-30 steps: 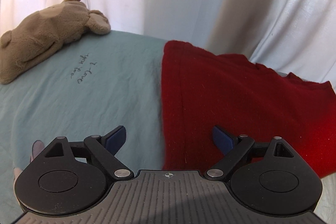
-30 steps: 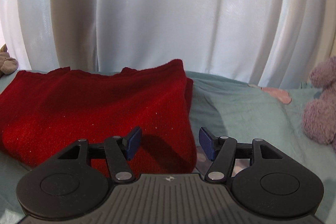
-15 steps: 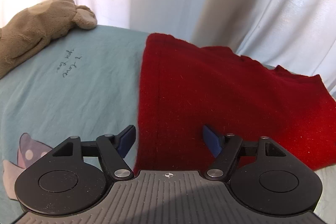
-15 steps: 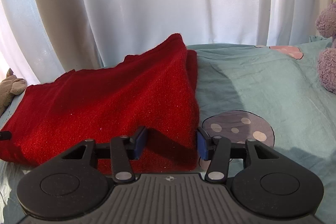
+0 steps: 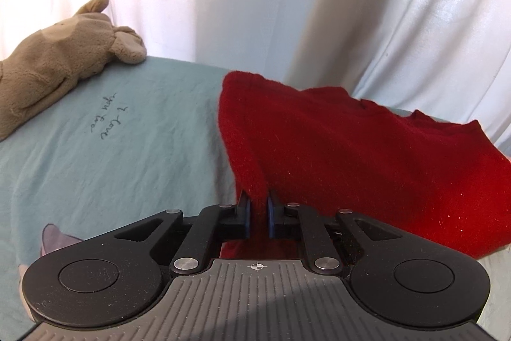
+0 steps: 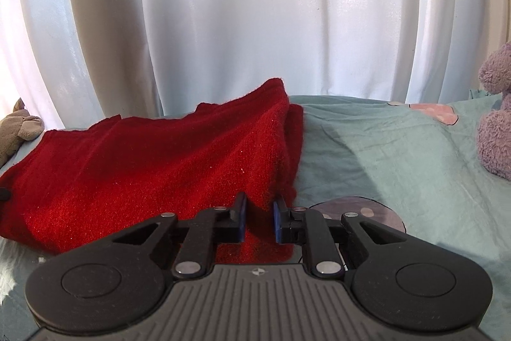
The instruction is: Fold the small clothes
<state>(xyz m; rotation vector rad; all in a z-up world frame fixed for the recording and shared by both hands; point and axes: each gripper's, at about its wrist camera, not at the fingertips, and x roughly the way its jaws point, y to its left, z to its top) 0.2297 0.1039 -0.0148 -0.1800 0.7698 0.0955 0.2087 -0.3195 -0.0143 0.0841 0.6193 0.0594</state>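
Observation:
A red knit garment (image 5: 367, 155) lies on a teal sheet (image 5: 127, 143). In the left wrist view my left gripper (image 5: 257, 206) is shut on the garment's near left edge, which is pulled up into a ridge between the blue pads. In the right wrist view the same red garment (image 6: 153, 165) spreads to the left, and my right gripper (image 6: 259, 211) is shut on its near right corner, with the cloth pinched and lifted between the blue pads.
A tan plush toy (image 5: 54, 56) lies at the far left of the sheet; it also shows in the right wrist view (image 6: 19, 130). A purple plush toy (image 6: 495, 117) sits at the right. White curtains (image 6: 255, 21) hang behind the bed.
Both grippers moved onto the garment's near edge and closed from open to shut on it. The cloth now rises into a pinched ridge at each gripper.

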